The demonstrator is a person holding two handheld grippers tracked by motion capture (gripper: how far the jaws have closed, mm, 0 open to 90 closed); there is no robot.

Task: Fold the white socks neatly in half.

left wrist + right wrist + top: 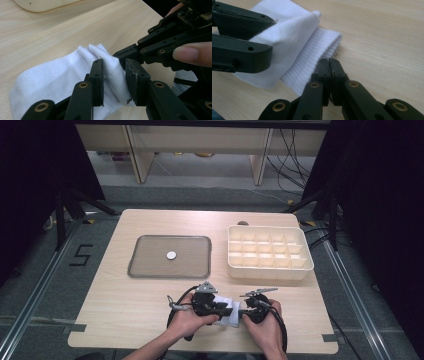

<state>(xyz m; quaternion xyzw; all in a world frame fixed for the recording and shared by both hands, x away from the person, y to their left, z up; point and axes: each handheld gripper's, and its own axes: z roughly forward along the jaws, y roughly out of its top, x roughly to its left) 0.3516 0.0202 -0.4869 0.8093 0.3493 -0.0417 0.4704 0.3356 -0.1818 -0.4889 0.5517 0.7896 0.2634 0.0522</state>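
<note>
The white sock (62,75) near the desk's front edge is loosely straddled by the half-open left gripper (114,80); the closed, empty right gripper (329,75) should be kept clear.

Light wooden table (140,295), grey tray (150,265), cream compartment box (270,267), white sock (231,312) at near edge.

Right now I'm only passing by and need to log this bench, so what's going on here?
A person at the near edge of the table works a white sock with two hand-held grippers. The left gripper has its jaws apart around a raised fold of the sock, one pad touching it. The right gripper is shut, its tips beside the ribbed cuff. Farther back lie a flat tray with a small white disc on it and a compartment box.
</note>
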